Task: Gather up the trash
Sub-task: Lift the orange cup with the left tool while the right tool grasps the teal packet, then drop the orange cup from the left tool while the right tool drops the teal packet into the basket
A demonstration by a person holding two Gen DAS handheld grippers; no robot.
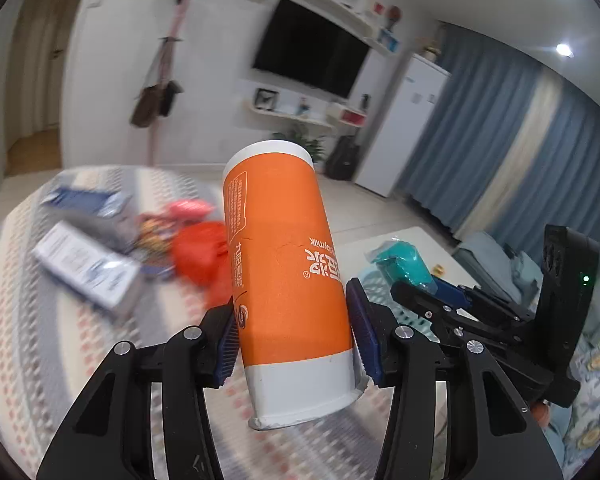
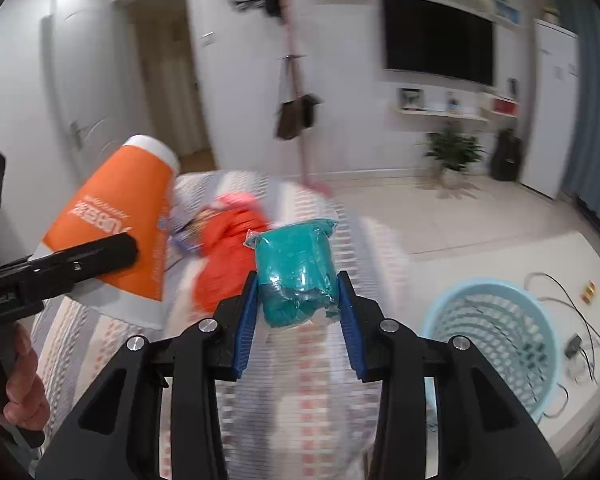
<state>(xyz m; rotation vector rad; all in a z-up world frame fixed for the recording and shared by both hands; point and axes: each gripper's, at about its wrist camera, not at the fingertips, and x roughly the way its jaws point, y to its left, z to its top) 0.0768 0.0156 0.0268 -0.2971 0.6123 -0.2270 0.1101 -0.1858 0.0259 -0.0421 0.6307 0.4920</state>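
In the left wrist view, the left gripper (image 1: 294, 342) clamps an orange paper cup (image 1: 286, 276), lifted above the patterned bedspread (image 1: 40, 340) where an orange bag (image 1: 202, 258) lies. In the right wrist view, the right gripper (image 2: 298, 314) pinches a teal plastic-wrapped packet (image 2: 296, 274) above that bedspread, left of the blue laundry basket (image 2: 496, 340).

- A surface under a striped, patterned cover (image 1: 60, 340) is carrying a blurred cluster of items toward its far edge.
- A crumpled red-orange bag (image 2: 228, 256) is lying near the middle, with a pink item (image 2: 236, 200) just beyond it.
- Two blue-and-white boxes (image 1: 88, 268) are lying toward the far left edge, and colourful wrappers (image 1: 156, 240) are sitting between them and the bag.
- A light blue mesh basket (image 2: 500, 344) is standing beside the cover's right edge.
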